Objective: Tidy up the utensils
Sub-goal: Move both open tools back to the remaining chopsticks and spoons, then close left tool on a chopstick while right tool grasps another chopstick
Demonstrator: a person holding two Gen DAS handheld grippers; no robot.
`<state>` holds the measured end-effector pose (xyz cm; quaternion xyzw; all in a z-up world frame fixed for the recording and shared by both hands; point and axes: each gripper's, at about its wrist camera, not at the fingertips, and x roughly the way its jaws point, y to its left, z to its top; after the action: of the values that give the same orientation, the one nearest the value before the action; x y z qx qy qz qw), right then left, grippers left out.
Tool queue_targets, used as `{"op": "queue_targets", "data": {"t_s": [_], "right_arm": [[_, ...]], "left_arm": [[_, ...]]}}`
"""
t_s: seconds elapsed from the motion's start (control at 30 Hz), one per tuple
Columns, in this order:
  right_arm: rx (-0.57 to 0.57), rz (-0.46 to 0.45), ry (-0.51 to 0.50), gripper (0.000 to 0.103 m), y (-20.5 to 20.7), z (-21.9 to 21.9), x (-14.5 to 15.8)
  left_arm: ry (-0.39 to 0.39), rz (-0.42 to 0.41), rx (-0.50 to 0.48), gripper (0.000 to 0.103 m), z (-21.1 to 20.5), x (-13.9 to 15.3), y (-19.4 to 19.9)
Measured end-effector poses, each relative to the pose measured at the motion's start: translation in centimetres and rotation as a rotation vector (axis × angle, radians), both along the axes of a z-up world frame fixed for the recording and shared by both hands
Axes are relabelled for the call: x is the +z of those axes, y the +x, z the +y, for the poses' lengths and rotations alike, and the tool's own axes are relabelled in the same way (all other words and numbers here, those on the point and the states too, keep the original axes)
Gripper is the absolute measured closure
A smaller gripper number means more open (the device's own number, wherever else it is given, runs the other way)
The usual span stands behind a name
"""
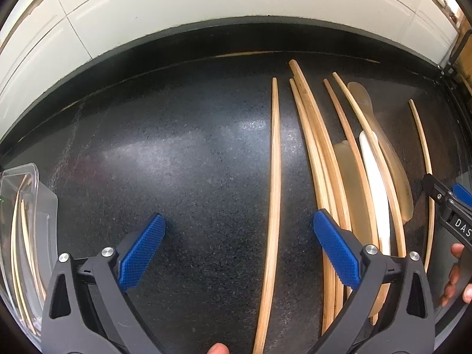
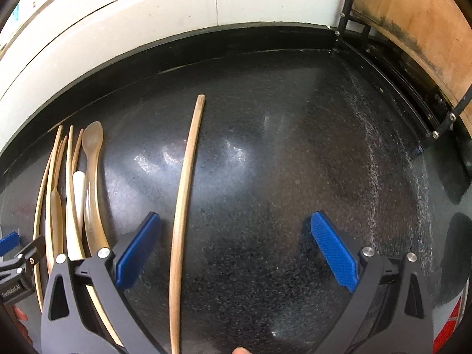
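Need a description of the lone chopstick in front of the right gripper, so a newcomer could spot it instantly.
Start at the black speckled counter below the white tiled wall. A cluster of chopsticks and spoons lies at its left; the lone chopstick lies apart to the right, between the open fingers of the right gripper. Unlike the others, it touches nothing.

Both wrist views look down close over the black speckled stone table [image 1: 183, 153], facing the white tiled wall [image 2: 147, 14] at 12 o'clock. They share the loose pale bamboo chopsticks [image 1: 318, 153]: at 3 o'clock on the left view, 9 o'clock on the right.
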<state>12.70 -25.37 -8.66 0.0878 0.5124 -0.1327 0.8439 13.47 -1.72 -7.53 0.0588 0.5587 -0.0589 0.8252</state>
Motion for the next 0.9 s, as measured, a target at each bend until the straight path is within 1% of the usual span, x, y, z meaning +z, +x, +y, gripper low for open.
{"op": "queue_targets", "data": {"t_s": [0.2,0.47,0.5,0.53,0.57,0.6,0.63,0.67,0.73,0.83,0.9], "right_arm": [[-0.008,0.002,0.000,0.005,0.3,0.5,0.1],[0.051,-0.008,0.002,0.006,0.7,1.0,0.0],[0.073,-0.027,0.001,0.021,0.5,1.3,0.3],[0.112,-0.072,-0.017,0.083,0.1,1.8,1.0],[0.142,-0.072,-0.012,0.095,0.0,2.4,1.1],[0.151,-0.067,0.010,0.095,0.0,2.5,1.0],[0.156,-0.071,0.042,0.095,-0.1,2.3,0.9],[0.157,-0.072,0.054,0.096,-0.2,2.1,0.8],[0.144,-0.067,0.113,0.096,-0.7,1.2,0.7],[0.095,-0.061,0.201,0.096,-1.9,0.0,0.6],[0.088,-0.065,0.235,0.096,-2.6,-0.1,1.0]], "left_arm": [[0.000,-0.010,0.008,0.005,-0.3,0.4,-0.3],[-0.003,-0.024,-0.013,0.005,-0.5,0.4,-0.4],[-0.007,-0.027,-0.023,0.014,-0.6,0.5,-0.4],[-0.010,-0.077,-0.055,0.035,-0.9,1.1,-0.8],[0.011,-0.111,-0.088,0.095,-1.3,1.5,-1.0],[0.048,-0.106,-0.091,0.098,-1.6,1.4,-1.1],[-0.001,-0.087,-0.087,0.098,-1.4,1.2,-1.1],[-0.027,-0.068,-0.084,0.098,-1.3,1.1,-1.0],[-0.080,-0.032,-0.070,0.098,-0.9,0.8,-1.1],[-0.127,-0.012,-0.070,0.098,-0.9,0.7,-1.8],[-0.140,-0.022,-0.084,0.098,-1.2,1.2,-2.4]]}}
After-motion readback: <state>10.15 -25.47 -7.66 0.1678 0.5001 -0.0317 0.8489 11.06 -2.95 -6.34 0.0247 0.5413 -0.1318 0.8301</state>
